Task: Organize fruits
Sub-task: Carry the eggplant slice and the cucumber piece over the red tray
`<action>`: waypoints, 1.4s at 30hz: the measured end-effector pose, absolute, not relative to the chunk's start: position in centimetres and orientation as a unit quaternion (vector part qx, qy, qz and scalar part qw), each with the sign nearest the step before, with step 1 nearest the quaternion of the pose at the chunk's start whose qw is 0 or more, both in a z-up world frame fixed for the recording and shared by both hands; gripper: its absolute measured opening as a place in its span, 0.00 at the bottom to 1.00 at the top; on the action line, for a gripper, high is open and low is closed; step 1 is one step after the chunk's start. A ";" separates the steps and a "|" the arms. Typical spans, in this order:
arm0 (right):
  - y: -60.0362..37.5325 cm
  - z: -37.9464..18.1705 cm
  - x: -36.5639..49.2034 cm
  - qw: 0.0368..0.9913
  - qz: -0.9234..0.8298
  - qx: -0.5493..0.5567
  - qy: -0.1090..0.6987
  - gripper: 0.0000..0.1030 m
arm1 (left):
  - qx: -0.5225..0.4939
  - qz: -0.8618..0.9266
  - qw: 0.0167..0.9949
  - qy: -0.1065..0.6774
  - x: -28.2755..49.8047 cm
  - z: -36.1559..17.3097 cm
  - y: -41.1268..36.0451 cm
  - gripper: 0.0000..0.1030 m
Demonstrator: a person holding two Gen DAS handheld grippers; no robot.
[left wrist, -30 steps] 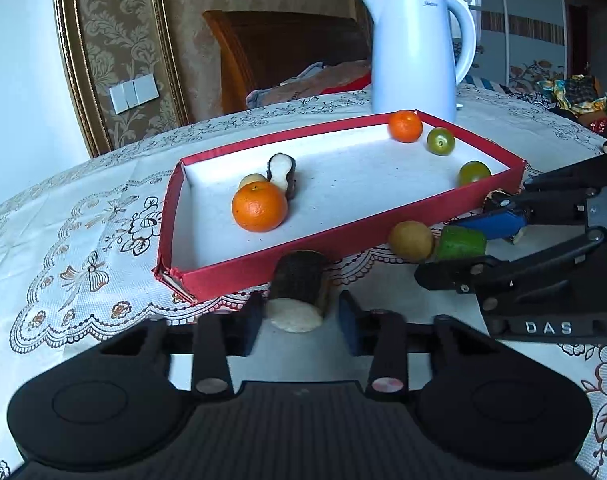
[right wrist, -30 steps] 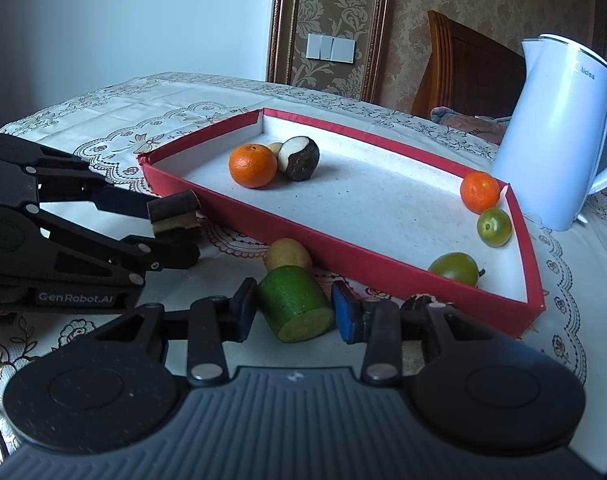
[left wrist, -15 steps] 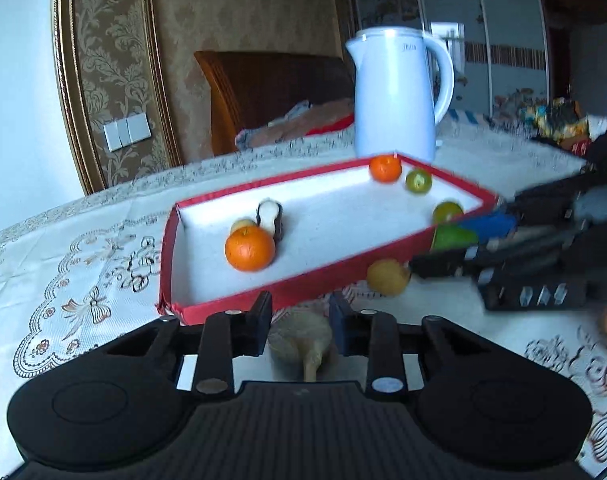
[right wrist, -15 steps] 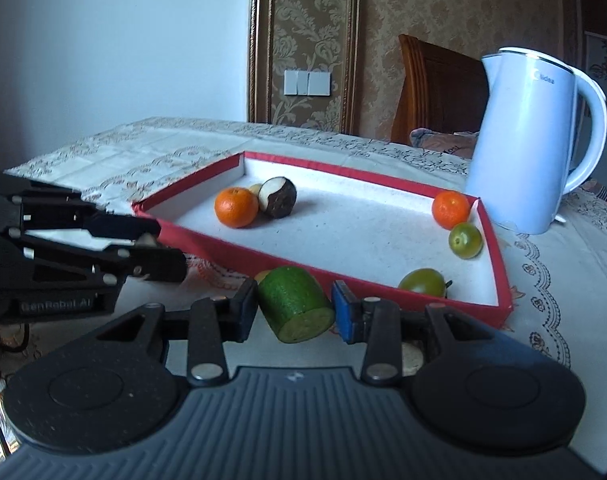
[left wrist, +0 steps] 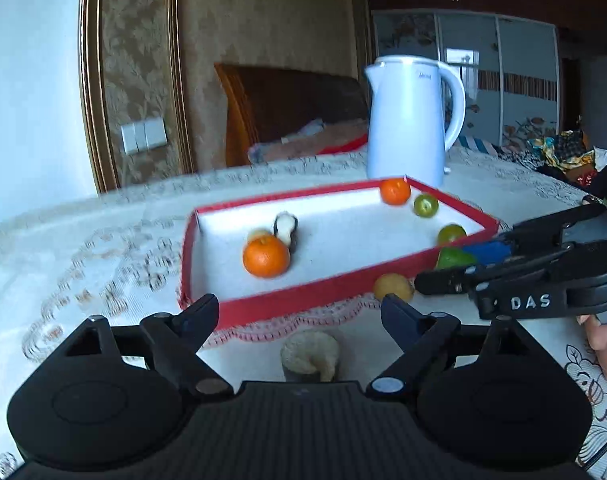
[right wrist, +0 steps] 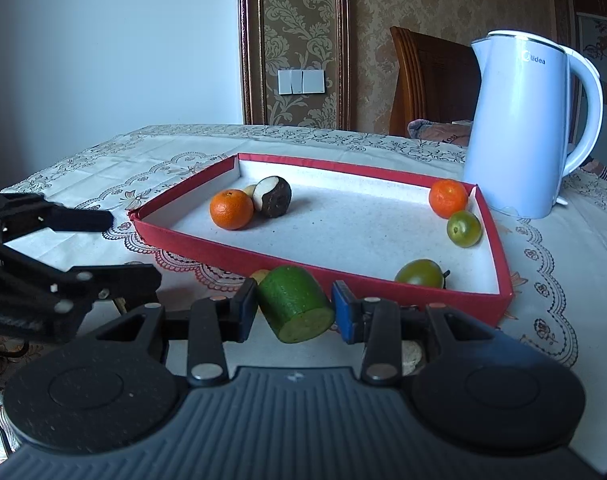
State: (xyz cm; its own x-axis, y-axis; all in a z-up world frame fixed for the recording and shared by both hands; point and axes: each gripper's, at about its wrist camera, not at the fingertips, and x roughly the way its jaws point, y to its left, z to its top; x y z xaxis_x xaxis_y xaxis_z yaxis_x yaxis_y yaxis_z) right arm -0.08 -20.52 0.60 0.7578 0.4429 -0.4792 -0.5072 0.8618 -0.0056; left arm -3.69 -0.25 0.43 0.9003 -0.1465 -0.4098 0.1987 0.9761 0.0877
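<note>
Green fruit [right wrist: 296, 303] between right fingers [right wrist: 345, 312]

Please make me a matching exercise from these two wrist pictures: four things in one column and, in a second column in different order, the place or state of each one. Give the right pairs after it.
Things:
1. green cut fruit
2. white kettle
3. dark cut piece
4. left gripper

Places or states:
A. open wide
B. between the right gripper's blue pads
C. on the tablecloth, upright below the open fingers
D. behind the red tray's far corner

Pairs: 1-B, 2-D, 3-C, 4-A
</note>
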 end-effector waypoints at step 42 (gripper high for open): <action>-19.8 2.4 8.0 0.949 0.161 -0.035 0.268 0.36 | 0.040 -0.022 0.961 0.272 4.8 2.0 -0.5 0.32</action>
State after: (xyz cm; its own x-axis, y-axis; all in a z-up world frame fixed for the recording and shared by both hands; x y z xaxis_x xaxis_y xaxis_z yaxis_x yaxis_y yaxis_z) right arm 7.96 -19.84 2.37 0.8044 0.2876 -0.5197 -0.3252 0.9454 0.0199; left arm 4.80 -0.47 2.03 0.8506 -0.0200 -0.5255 0.0634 0.9959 0.0648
